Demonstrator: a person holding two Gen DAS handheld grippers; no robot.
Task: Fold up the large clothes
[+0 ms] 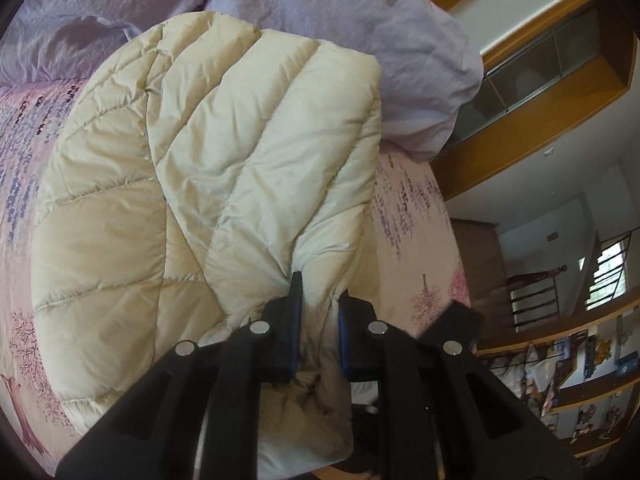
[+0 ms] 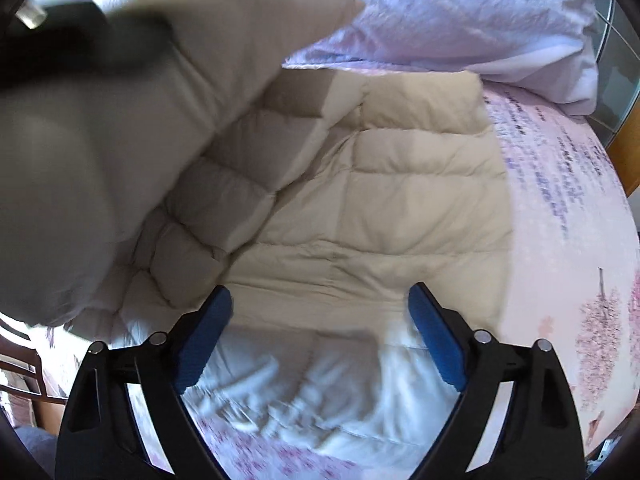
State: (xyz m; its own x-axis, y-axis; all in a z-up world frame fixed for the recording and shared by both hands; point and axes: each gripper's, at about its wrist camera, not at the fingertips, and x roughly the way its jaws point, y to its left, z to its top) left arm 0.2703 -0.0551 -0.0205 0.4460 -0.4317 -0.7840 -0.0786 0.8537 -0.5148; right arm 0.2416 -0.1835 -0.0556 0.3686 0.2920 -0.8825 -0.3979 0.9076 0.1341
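Left wrist view shows the left tongs clamped on a gathered edge of the cream puffer jacket, lifting one side over its body on the bed. The right tongs hang wide, empty, above it. Folding looks midway; flattening remains.

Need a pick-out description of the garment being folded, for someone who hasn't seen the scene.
Start at the bed with the pink floral-print sheet. Below the crumpled lavender duvet at its head lies the cream quilted puffer jacket, one edge clamped in the left hand-held gripper. It alone is beige, puffy and stitched into channels.
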